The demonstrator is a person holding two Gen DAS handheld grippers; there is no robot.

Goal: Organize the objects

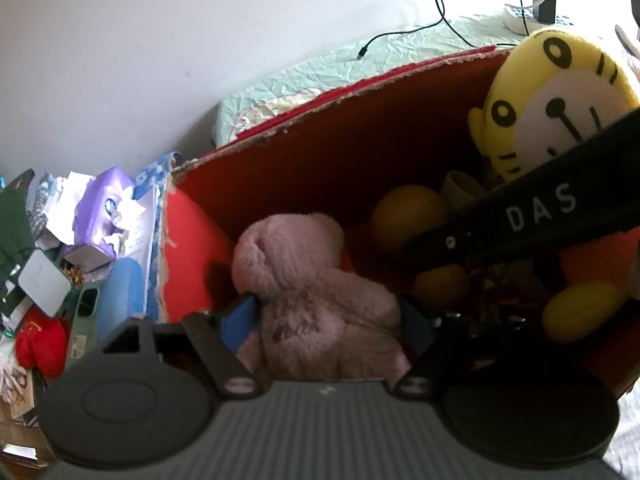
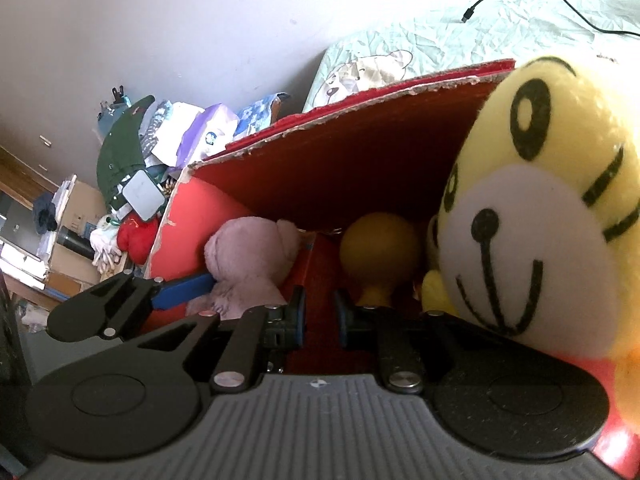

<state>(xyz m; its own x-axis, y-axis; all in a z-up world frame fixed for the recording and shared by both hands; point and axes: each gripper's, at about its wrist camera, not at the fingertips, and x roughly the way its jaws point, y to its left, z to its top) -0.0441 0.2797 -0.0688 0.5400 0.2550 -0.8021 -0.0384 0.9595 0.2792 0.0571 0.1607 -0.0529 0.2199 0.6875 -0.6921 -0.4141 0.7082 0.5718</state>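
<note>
A red cardboard box (image 1: 320, 140) holds soft toys. My left gripper (image 1: 328, 316) is inside it, its blue-padded jaws closed around a pink plush bear (image 1: 316, 296). The bear also shows in the right wrist view (image 2: 248, 256), with the left gripper's finger against it. My right gripper (image 2: 320, 316) is low in the box (image 2: 352, 160) with its jaws a little apart and nothing between them. A big yellow tiger plush (image 2: 540, 216) leans at the box's right side, close to the right gripper; it also shows in the left wrist view (image 1: 560, 100).
Yellow round toys (image 1: 408, 216) lie in the box's middle; one also shows in the right wrist view (image 2: 378, 248). A pale green bed (image 2: 480, 32) with a black cable (image 1: 404, 32) lies behind. A clutter pile (image 1: 72, 240) with a purple tissue pack and red plush sits left of the box.
</note>
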